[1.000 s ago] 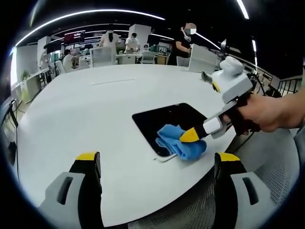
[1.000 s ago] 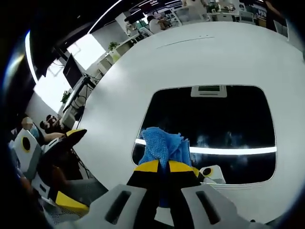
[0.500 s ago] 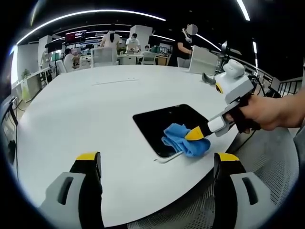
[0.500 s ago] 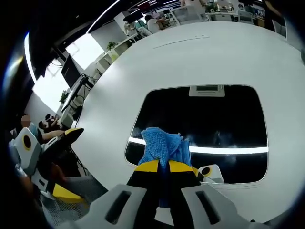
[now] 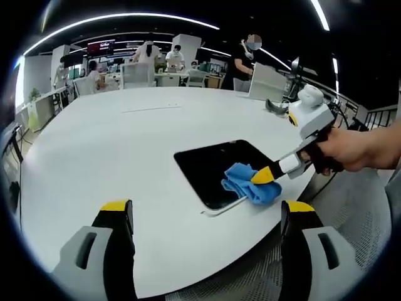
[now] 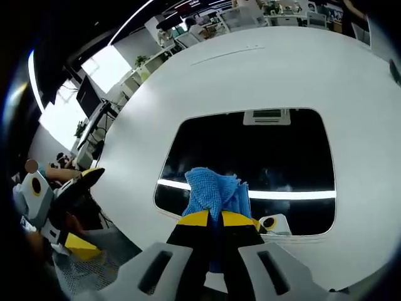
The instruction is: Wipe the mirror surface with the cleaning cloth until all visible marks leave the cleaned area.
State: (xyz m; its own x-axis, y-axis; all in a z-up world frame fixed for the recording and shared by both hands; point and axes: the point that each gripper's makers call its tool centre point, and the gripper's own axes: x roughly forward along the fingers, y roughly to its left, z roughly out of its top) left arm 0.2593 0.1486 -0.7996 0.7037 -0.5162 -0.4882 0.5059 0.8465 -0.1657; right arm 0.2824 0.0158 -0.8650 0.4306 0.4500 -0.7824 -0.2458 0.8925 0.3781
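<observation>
On the white table [image 5: 94, 163] lies the mirror [image 6: 250, 157], its dark glass reflecting ceiling lights. We clamp the blue cleaning cloth [image 6: 213, 191] between the closed jaws of the right gripper [image 6: 216, 219], pressed on the mirror's near edge. Our left gripper [image 5: 203, 210] hangs apart and empty. Risk: the mirror sits near the table's rim, so a pull toward us could slide it off.

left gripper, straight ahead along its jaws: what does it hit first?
Probably nothing soon: the left gripper is open over the white table, whose bare top stretches ahead. The mirror lies off to its right. Depth is uncertain.
</observation>
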